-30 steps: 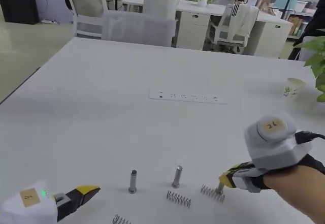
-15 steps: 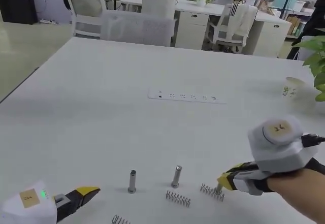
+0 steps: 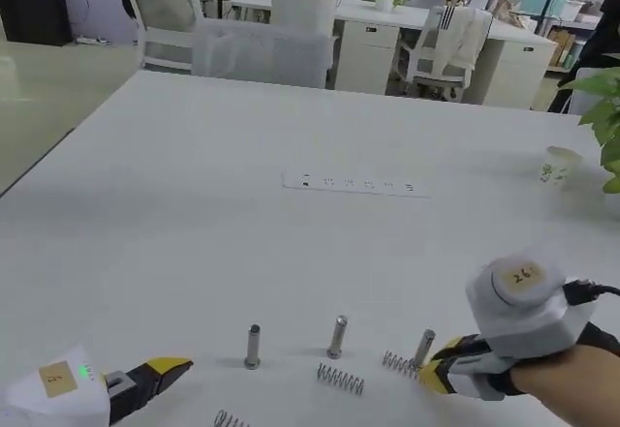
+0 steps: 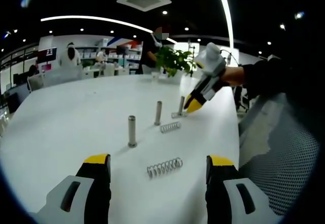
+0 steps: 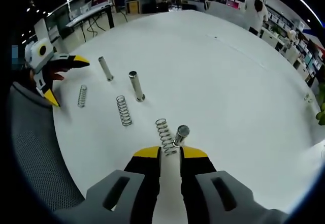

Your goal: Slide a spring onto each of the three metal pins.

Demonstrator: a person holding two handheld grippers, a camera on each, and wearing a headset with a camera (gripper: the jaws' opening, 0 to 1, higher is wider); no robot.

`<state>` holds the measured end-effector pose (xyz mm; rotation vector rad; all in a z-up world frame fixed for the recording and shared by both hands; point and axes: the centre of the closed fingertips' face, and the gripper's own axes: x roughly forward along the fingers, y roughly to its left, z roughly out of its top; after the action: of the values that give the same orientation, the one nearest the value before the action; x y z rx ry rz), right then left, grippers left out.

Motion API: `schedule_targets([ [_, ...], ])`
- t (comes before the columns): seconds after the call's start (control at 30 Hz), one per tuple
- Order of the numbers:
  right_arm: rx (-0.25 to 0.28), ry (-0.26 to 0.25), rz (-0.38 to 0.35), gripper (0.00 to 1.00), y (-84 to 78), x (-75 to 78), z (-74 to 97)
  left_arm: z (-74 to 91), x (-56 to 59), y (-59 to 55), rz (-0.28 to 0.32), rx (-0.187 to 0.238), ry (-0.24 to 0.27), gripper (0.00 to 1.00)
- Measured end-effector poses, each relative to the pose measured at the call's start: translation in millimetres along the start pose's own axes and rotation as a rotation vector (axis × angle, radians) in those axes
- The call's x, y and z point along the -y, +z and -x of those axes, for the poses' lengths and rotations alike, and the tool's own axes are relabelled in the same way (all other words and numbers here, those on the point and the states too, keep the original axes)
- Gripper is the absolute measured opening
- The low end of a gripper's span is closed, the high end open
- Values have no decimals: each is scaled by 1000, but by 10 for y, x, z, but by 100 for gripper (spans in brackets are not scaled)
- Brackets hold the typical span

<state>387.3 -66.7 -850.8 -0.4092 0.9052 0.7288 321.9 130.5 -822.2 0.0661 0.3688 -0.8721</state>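
Three metal pins stand upright in a row on the white table: left pin (image 3: 253,346), middle pin (image 3: 337,336), right pin (image 3: 424,348). All three are bare. One spring (image 3: 341,380) lies in front of the middle pin, another spring (image 3: 399,364) beside the right pin, and a third spring (image 3: 231,418) at the near edge. My right gripper (image 3: 438,369) sits just behind the right pin (image 5: 180,132), jaws a narrow gap apart with nothing between them. My left gripper (image 4: 158,165) is wide open, facing the near spring (image 4: 164,167).
A flush power strip (image 3: 356,185) sits mid-table and a paper cup (image 3: 560,167) at the far right, beside a plant (image 3: 605,122). The table's near edge (image 5: 71,148) lies close behind the springs. Chairs, desks and people are beyond the far edge.
My right gripper has drawn back toward me and a little down, uncovering the right pin, which now stands free. The left gripper has stayed put.
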Motion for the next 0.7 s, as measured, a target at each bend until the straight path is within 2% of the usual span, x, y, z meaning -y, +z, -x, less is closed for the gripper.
schedule_targets([
  [0.33,-49,20,21,9,-55,-5,-105,16,-16,-17,9,-2,7,73],
  [0.7,-64,21,53,8,-101,-57,-102,25,-9,-21,5,-4,9,72],
])
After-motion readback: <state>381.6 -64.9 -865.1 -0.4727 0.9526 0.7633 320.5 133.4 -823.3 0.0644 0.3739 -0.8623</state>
